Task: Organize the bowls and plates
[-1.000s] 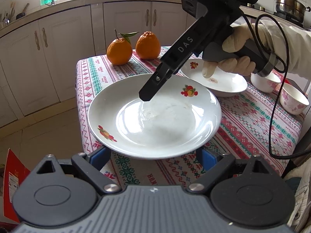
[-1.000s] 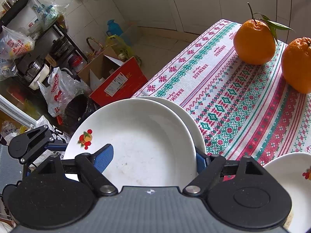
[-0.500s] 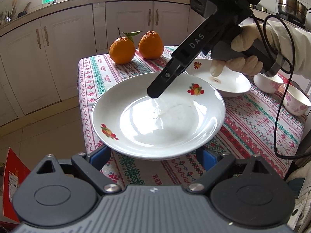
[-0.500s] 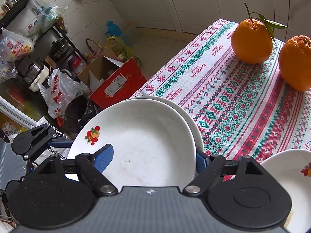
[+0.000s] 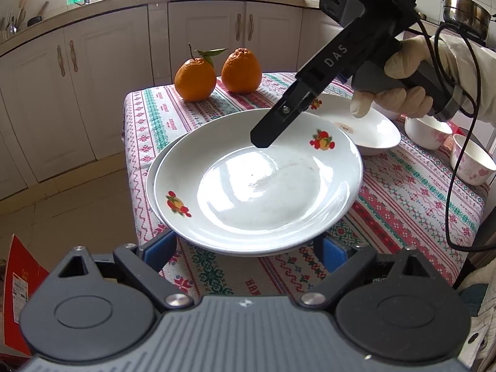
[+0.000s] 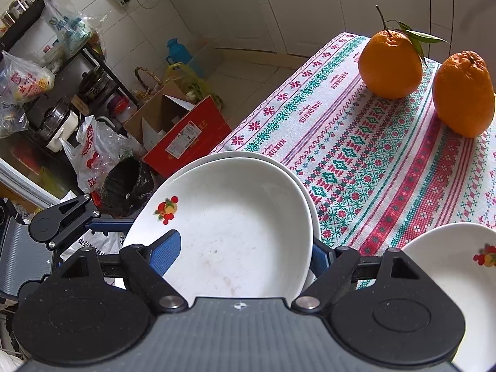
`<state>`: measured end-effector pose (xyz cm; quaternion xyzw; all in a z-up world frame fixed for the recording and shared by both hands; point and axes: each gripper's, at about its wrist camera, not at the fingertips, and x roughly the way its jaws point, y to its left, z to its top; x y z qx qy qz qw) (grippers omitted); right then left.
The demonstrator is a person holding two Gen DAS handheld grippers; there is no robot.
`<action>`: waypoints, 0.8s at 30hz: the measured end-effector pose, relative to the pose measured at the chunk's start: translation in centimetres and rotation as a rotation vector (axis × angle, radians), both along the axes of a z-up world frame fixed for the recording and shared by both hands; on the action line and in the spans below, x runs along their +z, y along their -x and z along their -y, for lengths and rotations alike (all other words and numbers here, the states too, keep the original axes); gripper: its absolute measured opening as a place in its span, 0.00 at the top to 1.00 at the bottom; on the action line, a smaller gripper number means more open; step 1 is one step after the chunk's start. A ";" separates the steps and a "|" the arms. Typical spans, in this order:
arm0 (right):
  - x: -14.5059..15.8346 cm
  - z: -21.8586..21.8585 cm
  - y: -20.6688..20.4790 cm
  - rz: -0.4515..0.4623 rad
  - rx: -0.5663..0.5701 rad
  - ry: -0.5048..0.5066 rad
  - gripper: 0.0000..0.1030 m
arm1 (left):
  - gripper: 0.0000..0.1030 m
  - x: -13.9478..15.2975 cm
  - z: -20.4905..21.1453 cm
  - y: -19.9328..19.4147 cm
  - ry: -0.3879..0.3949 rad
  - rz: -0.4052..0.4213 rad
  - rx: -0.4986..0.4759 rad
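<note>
**A:** What does the left wrist view give that the right one doesn't?

**B:** The person. A gloved hand (image 5: 400,90) grips the right gripper (image 6: 240,255) by its handle. One black finger slants down over the far rim of the top plate (image 5: 257,186). Two pink-flowered bowls (image 5: 427,127) sit behind it at the table's right edge, and a steel pot (image 5: 465,12) stands on the far counter.

**A:** And the right wrist view?

**B:** The floor side. There's a red carton (image 6: 189,136), a black bin (image 6: 130,183), a blue jug (image 6: 176,51) and a rack (image 6: 46,77) hung with plastic bags. The left gripper (image 5: 243,249) also shows at that frame's edge, reaching in under the plates.

**A:** The setting?

**B:** A kitchen with cream cabinets (image 5: 108,77). The small table is covered in a red-and-green patterned tablecloth (image 5: 403,192), and two oranges (image 5: 195,80) stand side by side at its far end.

**A:** Where are the plates?

**B:** The top plate is white with fruit motifs and sits slightly off-centre in the lower plate (image 5: 152,176). The pair is at the near corner and overhangs the edge. A third plate (image 5: 372,130) lies just beyond, marked brown at its centre.

**A:** The grippers?

**B:** The left one's blue pads stand wide apart, with the plates' near rim above them. The right one has one pad over the top plate's inside and the other behind its rim. Whether it pinches the plate cannot be told.
</note>
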<state>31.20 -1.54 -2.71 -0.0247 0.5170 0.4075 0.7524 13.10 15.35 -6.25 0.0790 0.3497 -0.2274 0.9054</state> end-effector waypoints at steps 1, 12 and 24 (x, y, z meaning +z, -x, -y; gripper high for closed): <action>0.1 0.1 0.1 0.002 -0.001 0.001 0.15 | 0.08 0.0 0.0 0.0 -0.003 0.002 -0.001; 0.5 0.2 1.2 0.027 -0.030 0.025 0.15 | 0.08 0.2 0.3 0.5 -0.004 0.021 -0.007; 0.7 0.6 2.6 0.066 -0.064 0.051 0.15 | 0.08 0.0 0.0 0.5 0.007 0.021 -0.002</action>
